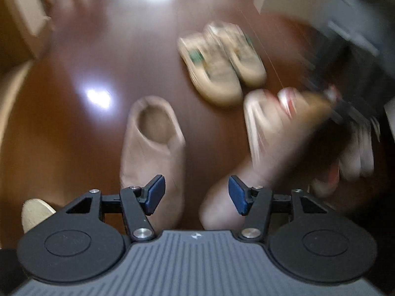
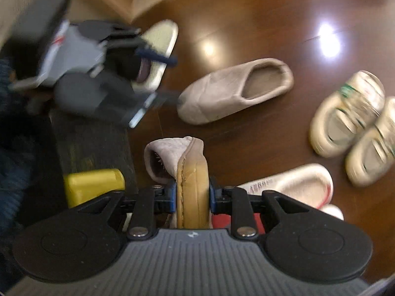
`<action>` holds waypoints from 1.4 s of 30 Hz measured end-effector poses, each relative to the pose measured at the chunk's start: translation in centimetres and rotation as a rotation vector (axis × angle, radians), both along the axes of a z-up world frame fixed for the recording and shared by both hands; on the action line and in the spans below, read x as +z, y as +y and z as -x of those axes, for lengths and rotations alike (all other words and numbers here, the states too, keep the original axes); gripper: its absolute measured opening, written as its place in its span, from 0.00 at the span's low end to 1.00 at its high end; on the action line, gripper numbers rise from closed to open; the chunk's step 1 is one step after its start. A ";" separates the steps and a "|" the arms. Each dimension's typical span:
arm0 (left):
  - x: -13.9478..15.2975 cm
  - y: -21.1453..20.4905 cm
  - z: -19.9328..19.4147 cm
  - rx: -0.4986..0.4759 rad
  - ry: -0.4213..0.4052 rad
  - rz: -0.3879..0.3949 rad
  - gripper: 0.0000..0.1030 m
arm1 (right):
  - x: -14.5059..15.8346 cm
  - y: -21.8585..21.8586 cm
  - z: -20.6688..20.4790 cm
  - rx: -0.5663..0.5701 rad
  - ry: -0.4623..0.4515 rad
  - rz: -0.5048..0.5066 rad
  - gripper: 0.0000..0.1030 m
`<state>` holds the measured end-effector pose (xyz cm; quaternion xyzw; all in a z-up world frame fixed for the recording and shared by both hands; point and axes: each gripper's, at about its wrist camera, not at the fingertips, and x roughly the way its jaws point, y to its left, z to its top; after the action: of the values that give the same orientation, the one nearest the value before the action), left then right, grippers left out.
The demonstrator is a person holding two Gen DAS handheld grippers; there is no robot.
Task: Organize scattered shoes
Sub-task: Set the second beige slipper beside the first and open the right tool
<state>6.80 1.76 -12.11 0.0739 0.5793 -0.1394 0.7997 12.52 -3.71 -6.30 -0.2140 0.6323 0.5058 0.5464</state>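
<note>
My right gripper (image 2: pixel 193 194) is shut on a beige slipper (image 2: pixel 190 172), held on edge with its tan sole between the pads. The same slipper shows blurred in the left wrist view (image 1: pixel 271 153), carried by the right gripper's blurred body at the right. Its mate, a beige slipper (image 1: pixel 153 148), lies on the dark wooden floor (image 1: pixel 74 135) and shows in the right wrist view (image 2: pixel 234 91). My left gripper (image 1: pixel 196 196) is open and empty just above that slipper's toe; it also shows blurred in the right wrist view (image 2: pixel 158 79).
A cream pair with green marks (image 1: pixel 222 61) stands side by side, also in the right wrist view (image 2: pixel 355 128). White shoes with red trim (image 2: pixel 296 185) lie near the held slipper. A pale slipper (image 2: pixel 160 49) lies by the left gripper. A yellow object (image 2: pixel 93 185) sits at the left.
</note>
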 end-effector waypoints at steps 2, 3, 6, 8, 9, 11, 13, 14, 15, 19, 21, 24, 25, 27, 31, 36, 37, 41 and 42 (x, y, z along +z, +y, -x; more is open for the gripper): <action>-1.6 -0.8 0.5 -0.039 -0.003 -0.051 0.59 | -1.6 1.2 -2.0 0.009 -0.019 -0.015 0.23; -2.4 -0.8 0.4 -0.027 -0.017 -0.079 0.59 | -2.1 1.6 -3.3 -0.009 -0.034 -0.026 0.24; -3.3 0.0 -0.5 0.018 0.012 -0.071 0.58 | -3.4 2.1 -6.3 -0.088 -0.185 -0.002 0.45; -3.9 0.6 -1.1 0.045 0.040 -0.077 0.58 | -3.8 2.4 -6.8 -0.123 -0.351 0.031 0.65; -4.1 0.7 -1.2 0.050 0.040 -0.087 0.58 | -4.1 2.3 -7.0 -0.161 -0.416 0.044 0.67; -4.3 1.0 -1.2 0.056 0.040 -0.106 0.58 | -4.2 2.0 -7.0 -0.227 -0.495 0.053 0.67; -4.3 1.3 -0.6 0.055 0.038 -0.121 0.58 | -3.6 1.3 -6.4 -0.289 -0.539 0.033 0.67; -4.3 1.6 -0.5 0.061 0.039 -0.132 0.58 | -3.4 1.0 -6.1 -0.288 -0.549 0.021 0.65; -4.2 1.8 -0.5 0.068 0.040 -0.140 0.58 | -3.2 0.6 -5.7 -0.279 -0.558 0.007 0.64; -3.6 2.9 -0.2 0.108 0.054 -0.117 0.58 | -2.1 0.6 -1.3 0.025 -0.575 -0.036 0.59; -3.6 3.1 0.2 0.111 0.040 -0.115 0.58 | -3.2 0.5 0.7 0.162 -0.551 -0.014 0.50; -3.7 3.5 0.3 0.130 0.034 -0.125 0.58 | -5.9 1.2 1.7 0.215 -0.548 0.013 0.46; -3.8 3.6 0.3 0.139 0.037 -0.129 0.58 | -6.8 1.4 1.7 0.180 -0.547 0.013 0.46; -4.6 4.2 0.0 0.170 0.051 -0.163 0.59 | -7.9 1.8 1.4 0.091 -0.547 -0.011 0.46; -5.6 6.4 -1.2 0.257 0.075 -0.212 0.59 | -11.7 3.4 -0.8 -0.177 -0.493 -0.062 0.46; -5.8 8.4 -1.7 0.327 0.080 -0.195 0.59 | -15.6 4.5 -2.5 -0.339 -0.420 -0.044 0.32; -6.1 8.6 -1.7 0.334 0.083 -0.202 0.59 | -16.2 4.6 -2.6 -0.362 -0.391 -0.039 0.29; -6.9 9.0 -2.0 0.338 0.083 -0.212 0.59 | -16.4 4.3 -1.9 -0.393 -0.351 -0.025 0.26; -7.1 9.1 -2.1 0.339 0.080 -0.215 0.59 | -16.6 4.3 -2.0 -0.395 -0.343 -0.024 0.26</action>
<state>8.93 10.83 -19.19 0.0547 0.6262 0.0568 0.7757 14.48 0.61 -22.91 -0.1625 0.5538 0.3533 0.7363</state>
